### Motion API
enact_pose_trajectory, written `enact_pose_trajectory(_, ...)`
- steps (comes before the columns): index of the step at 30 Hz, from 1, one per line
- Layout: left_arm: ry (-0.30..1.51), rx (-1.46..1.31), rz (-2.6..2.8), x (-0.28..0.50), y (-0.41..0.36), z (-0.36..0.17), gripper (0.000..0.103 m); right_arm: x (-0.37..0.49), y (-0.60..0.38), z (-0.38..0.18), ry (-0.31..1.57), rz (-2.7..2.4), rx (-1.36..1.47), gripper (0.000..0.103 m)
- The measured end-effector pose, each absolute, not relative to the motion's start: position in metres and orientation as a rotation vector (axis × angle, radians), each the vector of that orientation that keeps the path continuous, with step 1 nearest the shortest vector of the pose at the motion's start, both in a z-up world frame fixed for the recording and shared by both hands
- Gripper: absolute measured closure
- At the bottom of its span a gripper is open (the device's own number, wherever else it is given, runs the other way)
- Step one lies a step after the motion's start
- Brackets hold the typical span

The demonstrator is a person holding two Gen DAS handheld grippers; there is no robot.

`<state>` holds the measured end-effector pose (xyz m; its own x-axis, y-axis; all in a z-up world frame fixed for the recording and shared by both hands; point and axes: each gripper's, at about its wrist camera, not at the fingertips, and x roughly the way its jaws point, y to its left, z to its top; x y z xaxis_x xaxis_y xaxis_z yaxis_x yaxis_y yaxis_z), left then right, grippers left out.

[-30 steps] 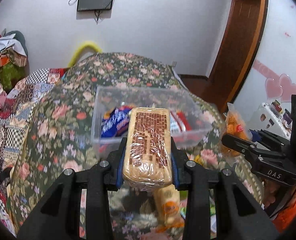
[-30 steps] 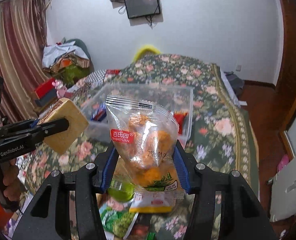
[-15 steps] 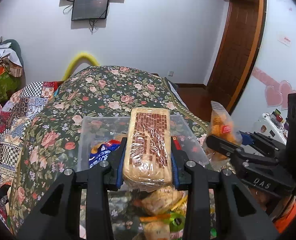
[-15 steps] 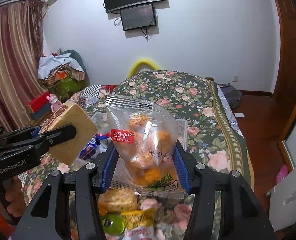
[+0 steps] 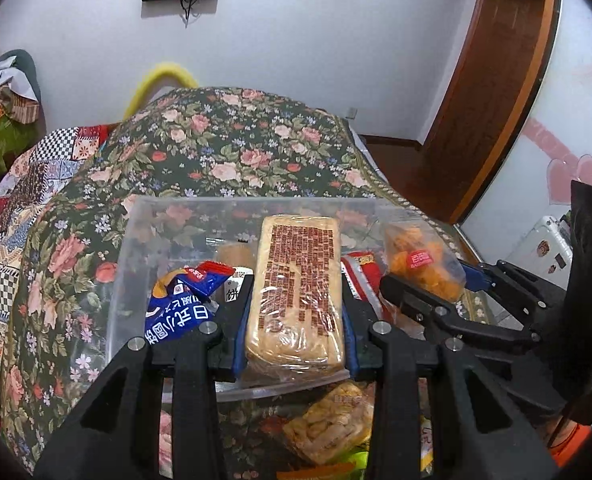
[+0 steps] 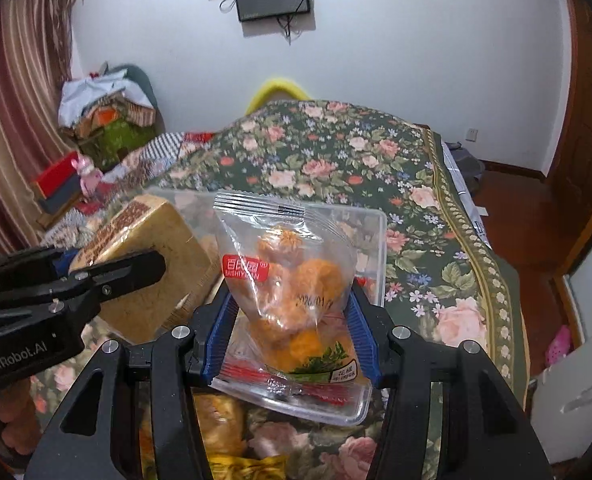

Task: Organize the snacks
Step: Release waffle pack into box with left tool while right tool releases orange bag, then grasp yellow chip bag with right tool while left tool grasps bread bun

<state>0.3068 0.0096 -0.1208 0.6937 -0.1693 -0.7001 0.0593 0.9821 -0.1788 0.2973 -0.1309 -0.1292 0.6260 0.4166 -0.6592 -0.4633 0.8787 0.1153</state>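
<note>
The left gripper (image 5: pixel 293 316) has its fingers clamped on a wrapped bread loaf (image 5: pixel 298 284), held lengthwise over the near half of a clear plastic bin (image 5: pixel 135 240) that sits on the floral bedspread (image 5: pixel 235 148) near the bed's near edge. The right gripper (image 6: pixel 291 332) has its fingers clamped on a clear bag of orange snacks (image 6: pixel 296 276), held above the bin's right side, just beside the loaf. Inside the bin lie a blue snack packet (image 5: pixel 179 304) toward its left wall and a red packet (image 5: pixel 358 268) toward its right. More snack packs (image 5: pixel 332 420) lie on the bedspread, in front of the bin's near wall.
</note>
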Motion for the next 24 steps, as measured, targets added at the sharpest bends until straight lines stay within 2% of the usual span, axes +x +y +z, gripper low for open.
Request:
enact_pose_trajectory(7,0.844,-0.159,-0.103,0.319,0.013,-0.137,0.067,0.298,-0.126,-0.134,0.746,0.508,-0.126,0.053)
enact_pose_trajectory(9,0.846,-0.175,-0.107,0.319,0.015,-0.137,0.067,0.299,-0.125,-0.134,0.760,0.522,-0.123,0.050)
enact_pose_trajectory(15,0.811,-0.139,-0.124,0.305,0.011,-0.121,0.066,0.298,-0.124,-0.137,0.798,0.528,-0.131,0.047)
enact_pose_trajectory(20,0.785,-0.133,-0.138,0.285,0.012,-0.104,0.065,0.286,-0.132,-0.124,0.773,0.535,-0.117,0.041)
enact_pose_trajectory(24,0.778,-0.122,-0.143,0.266,0.013,-0.094,0.064,0.273,-0.142,-0.112,0.751,0.539,-0.095,0.040)
